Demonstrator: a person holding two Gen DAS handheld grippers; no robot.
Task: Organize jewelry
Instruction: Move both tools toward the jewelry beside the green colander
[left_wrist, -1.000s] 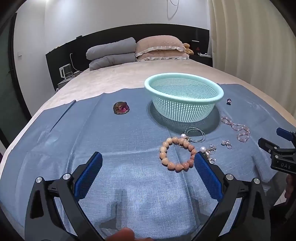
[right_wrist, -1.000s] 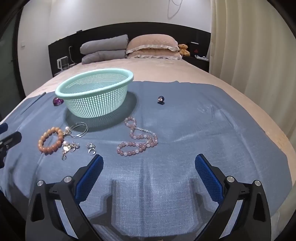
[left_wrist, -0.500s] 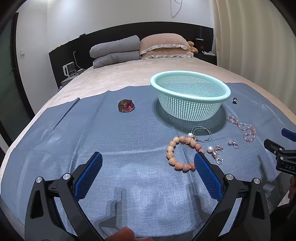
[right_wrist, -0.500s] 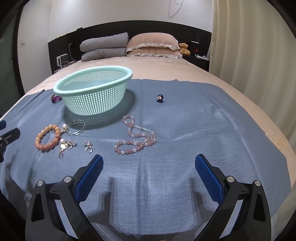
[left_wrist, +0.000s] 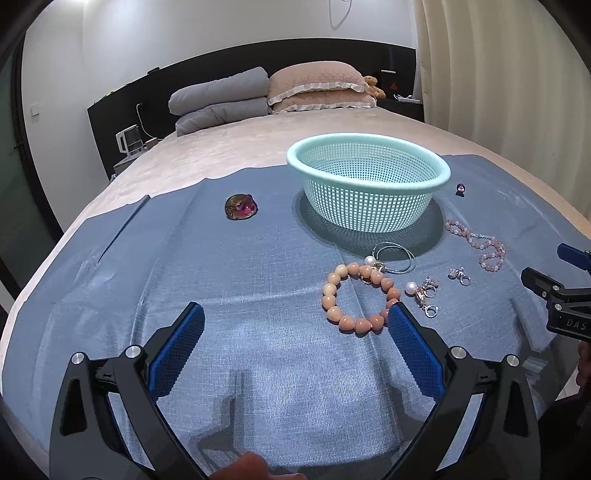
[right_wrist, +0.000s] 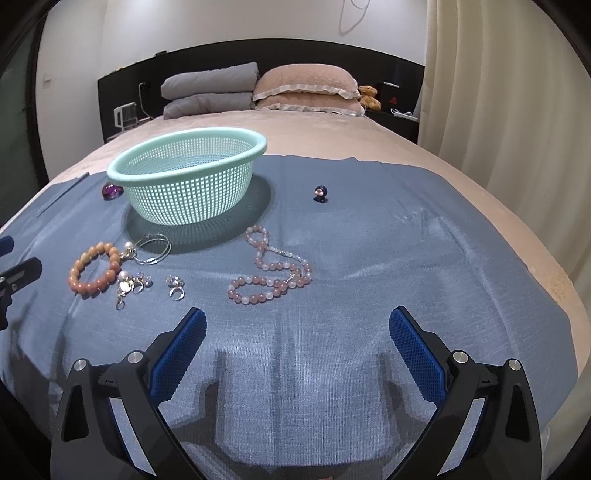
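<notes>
A mint mesh basket (left_wrist: 369, 162) (right_wrist: 188, 153) stands empty on a blue cloth (left_wrist: 258, 280) (right_wrist: 388, 258) over the bed. In front of it lie an orange bead bracelet (left_wrist: 334, 299) (right_wrist: 79, 275), silver hoops (left_wrist: 393, 254) (right_wrist: 153, 249), pearl earrings (left_wrist: 423, 291) (right_wrist: 127, 284), a ring (left_wrist: 458, 275) (right_wrist: 175, 288) and a pink bead necklace (left_wrist: 480, 243) (right_wrist: 271, 271). A purple gem (left_wrist: 240, 207) (right_wrist: 112, 191) lies left of the basket, a small dark bead ring (left_wrist: 460, 189) (right_wrist: 320, 192) right of it. My left gripper (left_wrist: 295, 325) is open, its right finger beside the bracelet. My right gripper (right_wrist: 297, 326) is open and empty, short of the necklace.
Grey and pink pillows (right_wrist: 258, 92) lie at the black headboard. A curtain (right_wrist: 509, 110) hangs on the right. The cloth's near edge falls over the bed's edge. The right gripper's tip shows in the left wrist view (left_wrist: 554, 291).
Both views have shifted slightly: the basket and jewelry sit a little further right in the left wrist view and a little nearer in the right wrist view. Both grippers stay open.
</notes>
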